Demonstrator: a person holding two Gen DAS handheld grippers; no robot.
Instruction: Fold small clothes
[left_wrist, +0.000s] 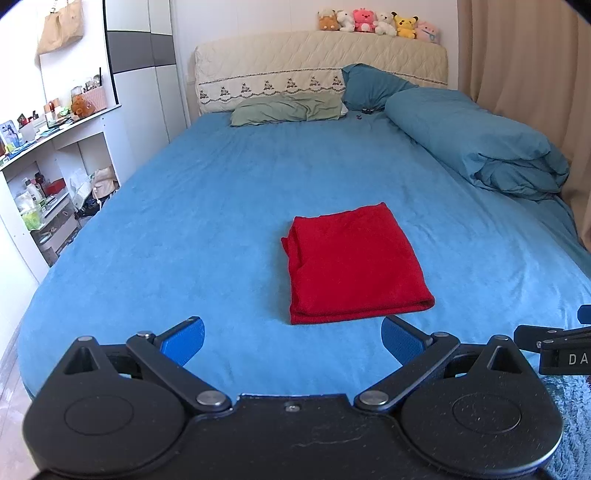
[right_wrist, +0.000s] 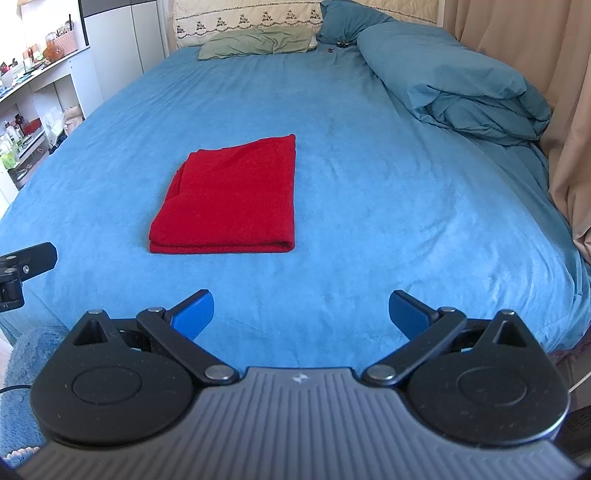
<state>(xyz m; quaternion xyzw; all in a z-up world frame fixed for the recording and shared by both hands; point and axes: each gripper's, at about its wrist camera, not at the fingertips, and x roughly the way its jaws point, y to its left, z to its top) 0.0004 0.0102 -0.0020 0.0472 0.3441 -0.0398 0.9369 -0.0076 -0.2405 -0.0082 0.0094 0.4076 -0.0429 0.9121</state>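
While both claws, left claw (left_wrist: 291, 341) and right claw (right_wrist: 301, 312), hang wide open and empty, the red cloth (left_wrist: 351, 258) looks folded on the bed (left_wrist: 184, 203); next likely nothing, or another fold.

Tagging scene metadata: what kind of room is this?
A bedroom, most likely: a bed with a quilted headboard, pillows and a rolled duvet, plush toys on the headboard. A folded red cloth lies on it.

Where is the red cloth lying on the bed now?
The red cloth lies folded on the blue bed, ahead of both open grippers. It sits right of centre in the left wrist view, left of centre in the right wrist view, far from the pillows.
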